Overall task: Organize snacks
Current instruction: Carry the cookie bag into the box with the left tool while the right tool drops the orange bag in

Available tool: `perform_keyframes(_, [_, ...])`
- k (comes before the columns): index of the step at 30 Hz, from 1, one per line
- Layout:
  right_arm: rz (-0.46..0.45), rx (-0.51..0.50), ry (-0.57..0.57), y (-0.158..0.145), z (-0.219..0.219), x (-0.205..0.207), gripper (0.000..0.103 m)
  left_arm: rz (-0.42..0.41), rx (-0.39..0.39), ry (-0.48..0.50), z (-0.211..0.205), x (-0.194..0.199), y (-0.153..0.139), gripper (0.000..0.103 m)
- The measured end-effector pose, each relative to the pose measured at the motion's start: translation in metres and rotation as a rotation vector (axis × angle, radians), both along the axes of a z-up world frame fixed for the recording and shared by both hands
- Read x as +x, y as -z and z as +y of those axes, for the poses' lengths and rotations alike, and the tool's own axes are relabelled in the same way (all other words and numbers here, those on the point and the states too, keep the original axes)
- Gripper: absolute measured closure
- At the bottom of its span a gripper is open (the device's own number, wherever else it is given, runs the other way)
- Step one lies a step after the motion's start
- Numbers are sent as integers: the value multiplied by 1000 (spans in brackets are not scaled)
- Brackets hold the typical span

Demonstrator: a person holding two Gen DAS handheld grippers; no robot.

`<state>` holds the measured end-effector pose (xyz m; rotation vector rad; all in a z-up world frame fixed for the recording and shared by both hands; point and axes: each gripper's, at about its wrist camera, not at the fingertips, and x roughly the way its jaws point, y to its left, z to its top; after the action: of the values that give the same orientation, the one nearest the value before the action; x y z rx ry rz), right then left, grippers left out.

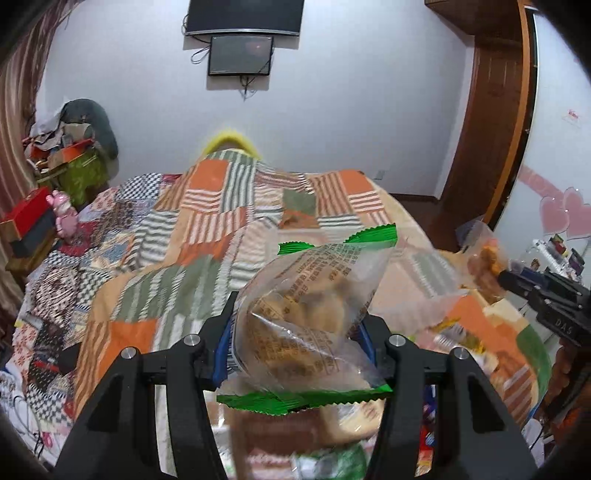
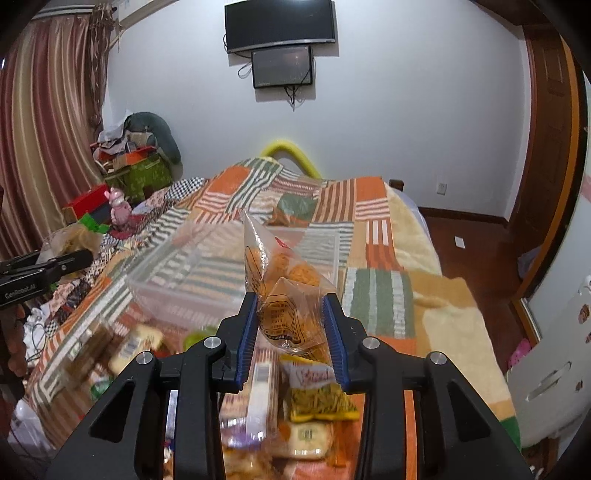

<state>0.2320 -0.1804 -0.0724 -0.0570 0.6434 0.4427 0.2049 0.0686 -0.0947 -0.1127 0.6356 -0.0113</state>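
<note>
My left gripper [image 1: 299,328] is shut on a clear bag with green serrated ends [image 1: 306,314] that holds pale pastries, lifted above the bed. My right gripper [image 2: 291,317] is shut on a clear bag of orange fried snacks [image 2: 284,273], its blue pads pressing both sides. From the left wrist view the right gripper [image 1: 513,278] and its orange bag [image 1: 480,258] appear at the right. In the right wrist view the left gripper [image 2: 79,258] with its bag [image 2: 72,238] appears at the left. A clear plastic bin [image 2: 177,273] rests on the quilt ahead. Several loose snack packs [image 2: 317,402] lie below the grippers.
A patchwork quilt [image 2: 369,206] covers the bed. Boxes and clutter [image 2: 133,166] stand at the far left by the curtain. Two screens [image 2: 280,26] hang on the far wall. A wooden door [image 2: 546,129] and a white panel [image 2: 554,369] are at the right.
</note>
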Motion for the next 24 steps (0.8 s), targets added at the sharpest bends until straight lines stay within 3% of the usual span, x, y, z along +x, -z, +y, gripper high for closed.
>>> perform_keyframes(11, [-8,16,-10,4,20,36,71,40,-14,29,-20,64,9,49])
perform_keyframes(24, [119,-40,-41,40,41,71,70,179,4,63,-38,126,52,49])
